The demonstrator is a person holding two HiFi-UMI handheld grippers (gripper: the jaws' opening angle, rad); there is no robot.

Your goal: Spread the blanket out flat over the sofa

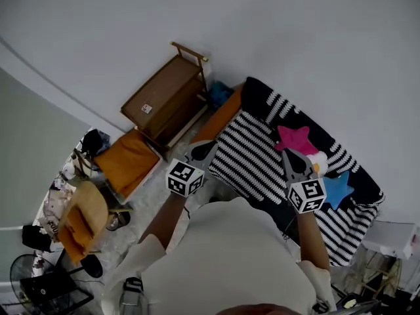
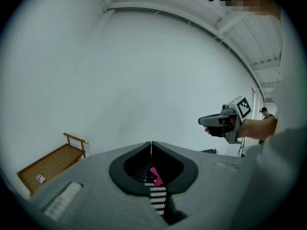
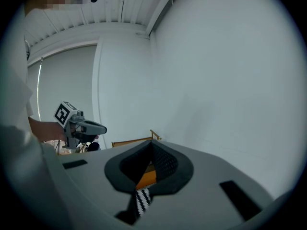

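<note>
A black-and-white striped blanket (image 1: pixel 262 163) with a pink star (image 1: pixel 293 138) and a blue star (image 1: pixel 338 188) lies over the orange sofa (image 1: pixel 220 117), whose left end is bare. My left gripper (image 1: pixel 200 151) hovers above the blanket's near left edge and my right gripper (image 1: pixel 296 165) above its middle. In the left gripper view the left gripper (image 2: pixel 151 145) is shut, tips touching, and striped blanket (image 2: pixel 157 195) shows below through the jaw gap. The right gripper (image 3: pixel 152 143) is shut too, with orange sofa (image 3: pixel 147 178) and stripes beneath. I see no cloth at either gripper's tips.
A wooden bench (image 1: pixel 167 100) stands against the wall left of the sofa. An orange cushion (image 1: pixel 128 159) and a yellow seat (image 1: pixel 82 218) sit on the floor at left, with a fan (image 1: pixel 26 274) near the corner. A white table (image 1: pixel 394 238) stands at right.
</note>
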